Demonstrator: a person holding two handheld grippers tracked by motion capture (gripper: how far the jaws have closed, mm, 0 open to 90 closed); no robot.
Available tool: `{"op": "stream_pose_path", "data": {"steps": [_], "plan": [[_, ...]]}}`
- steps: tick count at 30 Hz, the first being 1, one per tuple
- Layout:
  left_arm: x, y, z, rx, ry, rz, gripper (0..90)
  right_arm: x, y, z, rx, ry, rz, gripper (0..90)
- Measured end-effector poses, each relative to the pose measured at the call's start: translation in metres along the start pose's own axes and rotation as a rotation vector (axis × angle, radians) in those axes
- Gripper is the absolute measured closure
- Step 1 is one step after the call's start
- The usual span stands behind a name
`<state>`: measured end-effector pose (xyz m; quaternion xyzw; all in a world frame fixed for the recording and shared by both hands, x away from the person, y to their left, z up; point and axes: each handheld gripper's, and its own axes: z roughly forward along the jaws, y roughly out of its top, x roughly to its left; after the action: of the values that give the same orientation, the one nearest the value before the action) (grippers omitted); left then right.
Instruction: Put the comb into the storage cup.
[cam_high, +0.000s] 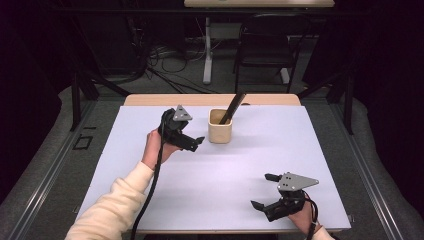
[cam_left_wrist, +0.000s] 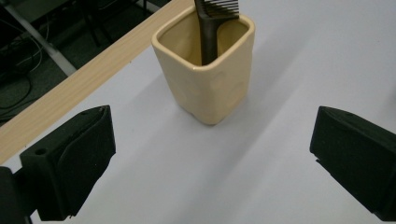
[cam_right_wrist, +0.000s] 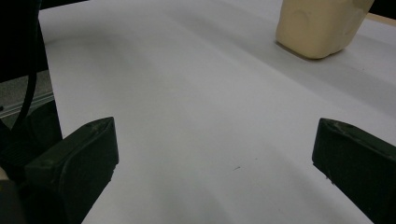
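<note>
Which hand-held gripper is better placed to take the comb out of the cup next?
Left. The left hand-held gripper sits open right beside the cup holding the comb; the right hand-held gripper is open too, but far back near the table's front edge.

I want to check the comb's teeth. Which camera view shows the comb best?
The left gripper view: the comb is close, its teeth and handle clear inside the cup. The high view shows it as a small dark stick. The right gripper view gives the cup's lower part.

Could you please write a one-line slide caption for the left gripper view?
Open left gripper faces a cream square cup holding a black comb upright on the white table.
</note>
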<state>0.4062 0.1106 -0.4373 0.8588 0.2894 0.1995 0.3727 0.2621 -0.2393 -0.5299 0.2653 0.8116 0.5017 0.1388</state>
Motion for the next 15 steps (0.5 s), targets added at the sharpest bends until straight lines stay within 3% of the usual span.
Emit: {"op": "stream_pose_path", "data": {"steps": [5, 15], "plan": [[-0.006, -0.020, -0.009, -0.017, 0.016, -0.006, 0.0, 0.000, 0.000, -0.001, -0.005, 0.003, -0.002, 0.0], [-0.012, -0.053, -0.016, 0.006, 0.006, -0.036, 0.0, 0.002, 0.001, 0.000, 0.002, 0.005, -0.003, 0.0]]}}
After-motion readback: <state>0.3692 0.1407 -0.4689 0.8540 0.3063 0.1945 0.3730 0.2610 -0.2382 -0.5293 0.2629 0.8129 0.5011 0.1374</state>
